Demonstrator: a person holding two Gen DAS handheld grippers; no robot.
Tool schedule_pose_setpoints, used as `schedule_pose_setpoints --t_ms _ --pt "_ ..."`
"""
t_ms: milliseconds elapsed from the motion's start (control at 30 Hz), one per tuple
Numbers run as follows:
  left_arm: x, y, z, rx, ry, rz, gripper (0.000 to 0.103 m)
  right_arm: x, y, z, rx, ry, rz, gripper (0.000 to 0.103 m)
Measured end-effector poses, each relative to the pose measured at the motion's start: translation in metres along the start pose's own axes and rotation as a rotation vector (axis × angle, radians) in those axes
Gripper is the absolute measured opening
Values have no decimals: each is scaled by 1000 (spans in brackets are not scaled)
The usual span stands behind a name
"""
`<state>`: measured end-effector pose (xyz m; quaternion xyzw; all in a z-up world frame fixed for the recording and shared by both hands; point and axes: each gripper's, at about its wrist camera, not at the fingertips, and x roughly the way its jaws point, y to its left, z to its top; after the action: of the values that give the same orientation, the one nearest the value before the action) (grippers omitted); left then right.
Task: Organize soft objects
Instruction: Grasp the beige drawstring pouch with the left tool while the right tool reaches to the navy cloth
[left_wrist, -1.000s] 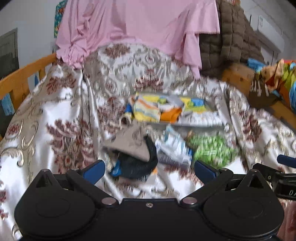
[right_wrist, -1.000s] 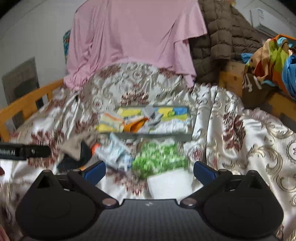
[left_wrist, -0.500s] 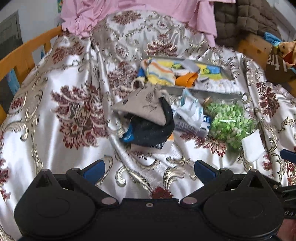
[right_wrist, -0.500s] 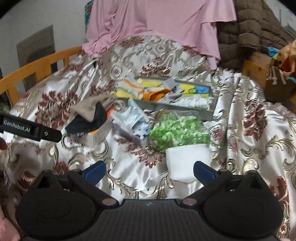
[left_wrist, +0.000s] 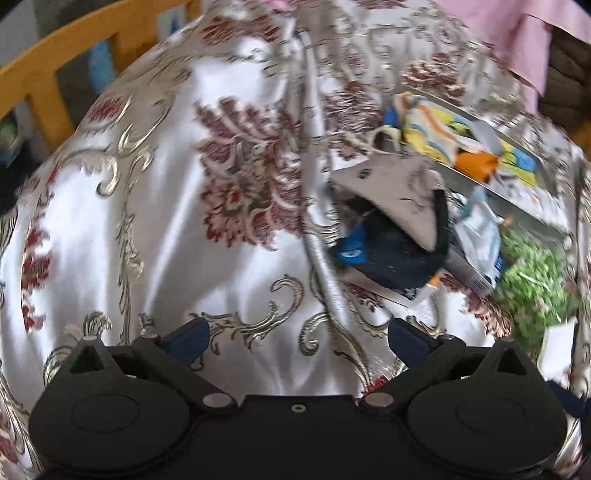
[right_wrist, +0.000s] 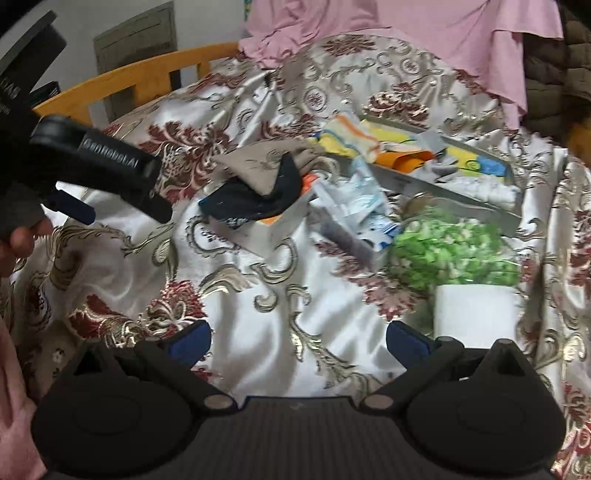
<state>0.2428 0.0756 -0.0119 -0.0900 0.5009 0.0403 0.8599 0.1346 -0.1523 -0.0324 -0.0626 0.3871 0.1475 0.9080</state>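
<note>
Approaching the pile: both your left gripper (left_wrist: 297, 341) and right gripper (right_wrist: 297, 341) are spread wide, holding nothing. Beige cloth (right_wrist: 255, 164) sits on the black garment (right_wrist: 255, 203), just beside the tray (right_wrist: 461, 201). Pinch only the top layer, avoid snagging the satin cover (right_wrist: 258, 314).

A shiny white satin bedspread (right_wrist: 266, 332) with red floral and gold scroll patterns covers the bed. An orange wooden rail (right_wrist: 147, 79) runs along its far left side. A brown quilted blanket (right_wrist: 576, 59) sits at the far right.
</note>
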Motion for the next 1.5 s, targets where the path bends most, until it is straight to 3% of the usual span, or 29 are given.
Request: schedule_pose_setpoints --t_ms 167,400,600,733,1067,1233,1367,1500 --pt "3 4 8 -40 14 -25 102 8 3 7 -6 -8 24 103" --pt "-1 17 27 -69 -59 -28 102 34 22 26 -139 -38 -16 103" --pt "7 14 47 -93 -117 -146 102 56 42 50 -242 -208 -38 103" --pt "23 8 60 -135 -108 -235 102 75 48 54 -305 -287 -56 103" --pt "62 10 73 -279 -24 -354 102 92 39 51 -264 -321 -41 103" --pt "79 9 74 -338 33 -429 91 94 38 54 -244 -332 -38 103" --pt "79 7 75 -334 -10 -436 83 105 32 58 -199 -315 -30 103" --pt "82 7 78 -342 -16 -461 67 108 34 60 -220 -321 -15 103"
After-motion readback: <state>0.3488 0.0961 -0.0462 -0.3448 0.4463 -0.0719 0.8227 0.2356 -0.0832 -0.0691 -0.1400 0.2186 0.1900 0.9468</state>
